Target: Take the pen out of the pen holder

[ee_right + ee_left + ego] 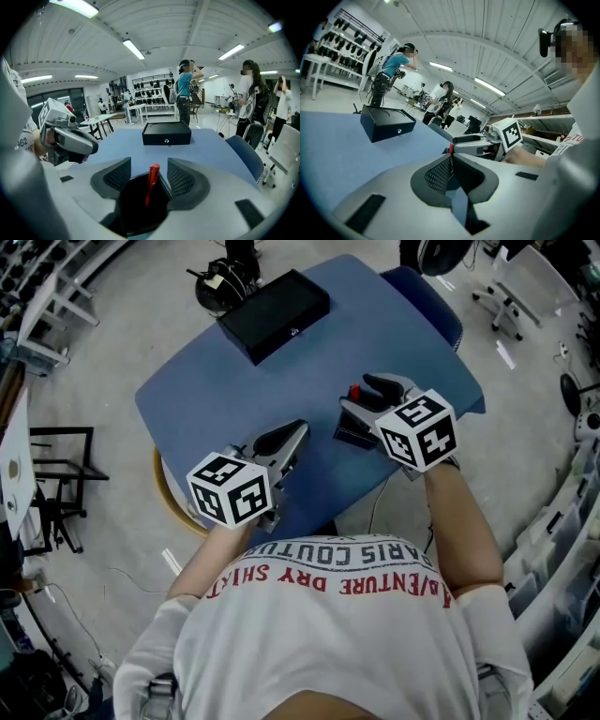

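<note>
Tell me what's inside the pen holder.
One red pen stands tilted inside the black pen holder, its cap above the rim. The dark interior hides its lower end and anything else there.

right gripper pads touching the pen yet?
Apart. Right gripper view: the pen stands between the right gripper's open jaws, gap on both sides.

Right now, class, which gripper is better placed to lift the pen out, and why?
The right gripper: its open jaws flank the red pen standing in the black pen holder. The left gripper, jaws together, hangs aside.
</note>
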A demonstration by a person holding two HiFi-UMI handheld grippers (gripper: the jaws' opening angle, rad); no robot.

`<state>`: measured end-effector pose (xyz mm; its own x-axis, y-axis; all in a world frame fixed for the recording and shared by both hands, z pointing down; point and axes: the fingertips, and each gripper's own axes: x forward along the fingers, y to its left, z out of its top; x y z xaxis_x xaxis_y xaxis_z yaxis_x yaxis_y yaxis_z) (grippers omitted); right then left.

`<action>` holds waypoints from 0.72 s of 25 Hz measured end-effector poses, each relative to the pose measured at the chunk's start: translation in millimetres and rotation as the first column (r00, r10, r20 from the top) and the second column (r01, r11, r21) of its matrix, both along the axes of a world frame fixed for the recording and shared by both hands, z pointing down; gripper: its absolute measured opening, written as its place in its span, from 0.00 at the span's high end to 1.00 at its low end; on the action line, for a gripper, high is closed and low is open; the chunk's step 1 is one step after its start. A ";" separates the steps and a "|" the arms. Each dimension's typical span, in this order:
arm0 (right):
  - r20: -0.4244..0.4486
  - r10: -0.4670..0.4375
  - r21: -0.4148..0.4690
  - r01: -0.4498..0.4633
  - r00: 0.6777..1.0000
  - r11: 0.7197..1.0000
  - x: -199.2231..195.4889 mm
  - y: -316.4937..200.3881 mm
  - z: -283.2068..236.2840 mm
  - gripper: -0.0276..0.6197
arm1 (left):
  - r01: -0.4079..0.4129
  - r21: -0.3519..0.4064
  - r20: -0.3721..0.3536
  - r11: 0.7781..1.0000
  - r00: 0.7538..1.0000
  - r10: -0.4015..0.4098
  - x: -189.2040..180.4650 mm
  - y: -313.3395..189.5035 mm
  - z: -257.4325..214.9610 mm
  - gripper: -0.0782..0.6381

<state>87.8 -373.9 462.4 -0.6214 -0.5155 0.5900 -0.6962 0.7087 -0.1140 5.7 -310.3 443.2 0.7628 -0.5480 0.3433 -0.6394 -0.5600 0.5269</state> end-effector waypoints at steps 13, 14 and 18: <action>-0.185 -0.047 0.017 0.051 0.982 0.999 0.5 -7.4 21.3 0.78 | 0.037 -0.018 0.007 0.999 0.999 -0.037 -9.8 -1.5 11.2 0.84; -0.185 -0.047 0.018 0.052 0.982 0.999 0.2 -7.0 21.5 0.78 | 0.038 -0.018 0.008 0.999 0.999 -0.038 -10.4 -1.0 11.3 0.84; -0.187 -0.044 0.023 0.050 0.981 0.999 -0.9 -6.7 20.8 0.82 | 0.046 -0.013 0.011 0.999 0.999 -0.045 -14.0 -0.8 8.7 0.84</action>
<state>86.9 -380.6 483.2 -0.5255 -0.5058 0.6841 -0.6693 0.7422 0.0347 -8.3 -311.1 451.9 0.7336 -0.5776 0.3582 -0.6695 -0.5234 0.5271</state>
